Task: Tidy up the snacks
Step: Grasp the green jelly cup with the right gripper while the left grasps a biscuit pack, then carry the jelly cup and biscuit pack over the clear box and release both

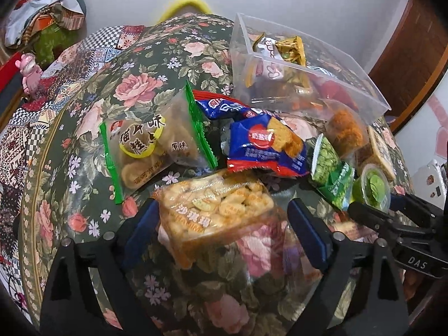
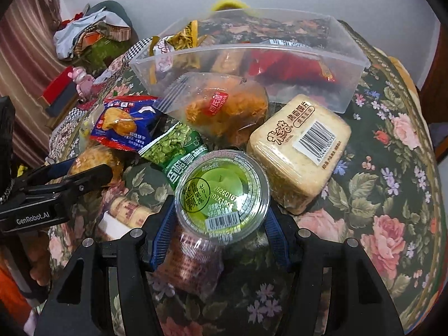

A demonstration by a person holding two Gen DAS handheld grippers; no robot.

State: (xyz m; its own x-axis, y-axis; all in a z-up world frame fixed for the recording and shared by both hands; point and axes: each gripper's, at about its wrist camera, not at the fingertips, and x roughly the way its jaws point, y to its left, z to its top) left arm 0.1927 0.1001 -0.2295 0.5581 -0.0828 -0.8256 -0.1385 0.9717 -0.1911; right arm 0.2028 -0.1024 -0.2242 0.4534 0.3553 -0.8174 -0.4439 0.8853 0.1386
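An orange pack of sachima [image 1: 215, 215] lies tilted between the blue pads of my left gripper [image 1: 224, 232], which is open; a gap shows beside the right pad. My right gripper [image 2: 218, 235] is shut on a green jelly cup [image 2: 221, 193], pads against its sides, just above the floral table [image 2: 378, 196]. Behind it stands a clear plastic box [image 2: 350, 84] holding several snacks. Loose on the cloth are a green-edged pastry bag [image 1: 145, 145], a blue cracker pack [image 1: 266, 145], a green pea pack [image 2: 173, 142], a meat floss bun [image 2: 224, 106] and a toast pack [image 2: 299, 148].
The two grippers sit close together, with the left gripper [image 2: 70, 179] just left of the cup. A heap of cloth and bags [image 1: 44, 19] and a pink toy [image 1: 28, 72] lie beyond the table's far left. A wooden door [image 1: 406, 42] is at the right.
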